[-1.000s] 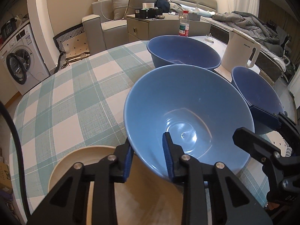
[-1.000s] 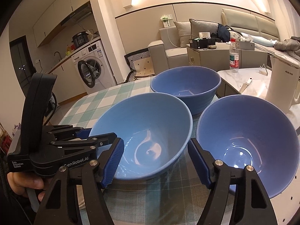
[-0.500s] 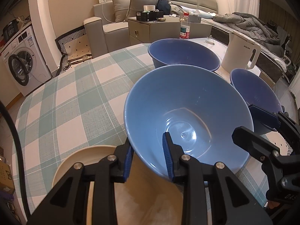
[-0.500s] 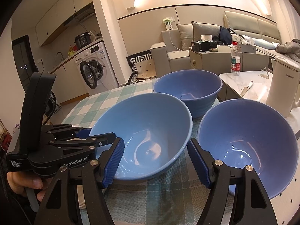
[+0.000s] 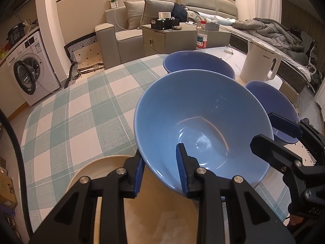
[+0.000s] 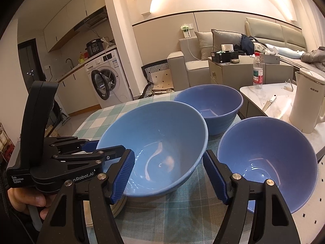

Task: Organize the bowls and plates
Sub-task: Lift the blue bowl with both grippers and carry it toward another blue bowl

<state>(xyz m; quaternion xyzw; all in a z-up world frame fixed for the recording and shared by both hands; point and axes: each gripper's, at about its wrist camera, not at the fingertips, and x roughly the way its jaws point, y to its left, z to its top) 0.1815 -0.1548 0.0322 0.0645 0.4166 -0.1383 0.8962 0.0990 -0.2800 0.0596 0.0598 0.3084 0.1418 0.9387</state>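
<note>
My left gripper [image 5: 160, 170] is shut on the near rim of a light blue bowl [image 5: 203, 122], one finger inside and one outside. The bowl is tilted over a beige plate [image 5: 97, 168] at the table's near edge; whether its base touches the plate I cannot tell. In the right wrist view a hand holds the left gripper [image 6: 89, 152] at the same bowl [image 6: 158, 138]. My right gripper [image 6: 168, 177] stands open in front of the bowl, holding nothing. A darker blue bowl [image 6: 268, 158] sits to the right, and another blue bowl [image 6: 211, 105] stands farther back.
The table wears a green-and-white checked cloth [image 5: 71, 111], bare on its left half. A white kettle [image 6: 304, 105] and a water bottle [image 6: 258, 71] stand on a white side table at the right. A washing machine and sofa lie beyond the table.
Almost nothing differs. The left gripper keeps its grip on the light blue bowl and the right gripper stays open; both views have only drifted slightly.
</note>
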